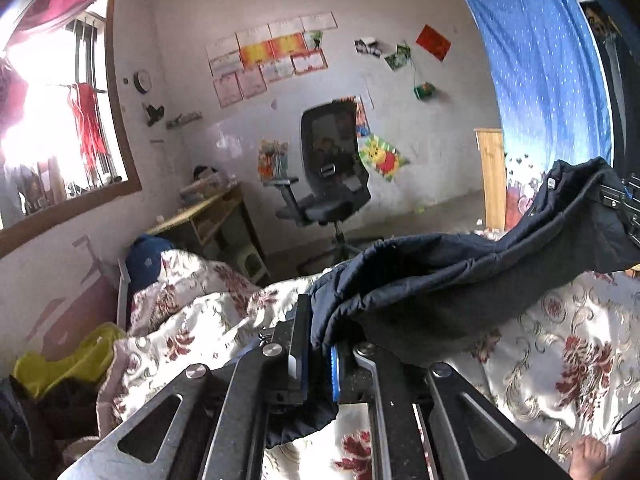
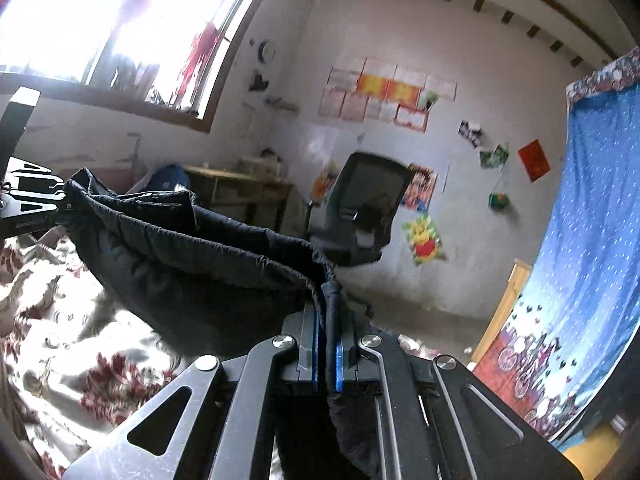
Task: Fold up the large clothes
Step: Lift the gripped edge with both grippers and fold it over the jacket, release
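Observation:
A dark navy quilted garment [image 1: 460, 280] hangs stretched between my two grippers above a floral bedspread [image 1: 560, 352]. My left gripper [image 1: 318, 344] is shut on one edge of the garment, cloth pinched between its blue pads. My right gripper [image 1: 624, 208] shows at the far right of the left wrist view, holding the other end. In the right wrist view the right gripper [image 2: 326, 344] is shut on the garment [image 2: 192, 264], and the left gripper [image 2: 36, 204] holds the far end at the left.
A black office chair [image 1: 332, 176] stands by the far wall, next to a wooden desk [image 1: 208, 216]. A blue curtain [image 1: 548, 64] hangs at the right. A window [image 1: 52, 120] is at the left. Yellow cloth [image 1: 68, 360] lies beside the bed.

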The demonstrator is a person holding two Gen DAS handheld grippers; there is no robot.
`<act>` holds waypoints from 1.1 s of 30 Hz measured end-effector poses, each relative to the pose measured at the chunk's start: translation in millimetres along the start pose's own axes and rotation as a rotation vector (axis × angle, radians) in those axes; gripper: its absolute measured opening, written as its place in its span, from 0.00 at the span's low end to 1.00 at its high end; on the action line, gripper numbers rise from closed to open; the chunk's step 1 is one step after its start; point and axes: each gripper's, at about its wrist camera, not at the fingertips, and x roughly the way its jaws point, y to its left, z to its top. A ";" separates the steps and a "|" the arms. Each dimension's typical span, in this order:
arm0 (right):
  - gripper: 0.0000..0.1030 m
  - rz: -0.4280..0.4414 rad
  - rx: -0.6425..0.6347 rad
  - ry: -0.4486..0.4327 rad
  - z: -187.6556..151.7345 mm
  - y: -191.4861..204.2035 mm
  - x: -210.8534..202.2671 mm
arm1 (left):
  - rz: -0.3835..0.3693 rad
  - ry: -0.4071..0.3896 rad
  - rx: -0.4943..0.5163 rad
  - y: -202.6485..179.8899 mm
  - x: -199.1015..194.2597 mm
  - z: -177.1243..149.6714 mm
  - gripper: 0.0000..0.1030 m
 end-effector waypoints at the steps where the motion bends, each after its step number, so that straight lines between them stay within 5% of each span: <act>1: 0.05 -0.003 -0.006 -0.003 4.6 0.0 1.6 | -0.005 -0.001 -0.007 2.8 2.9 4.2 0.07; 14: 0.05 0.054 -0.056 0.200 46.0 -15.8 155.7 | 0.001 0.107 -0.018 10.5 123.7 38.2 0.07; 33: 0.05 0.106 -0.015 0.336 -36.4 -15.6 379.4 | 0.009 0.325 -0.073 -5.2 327.6 31.9 0.07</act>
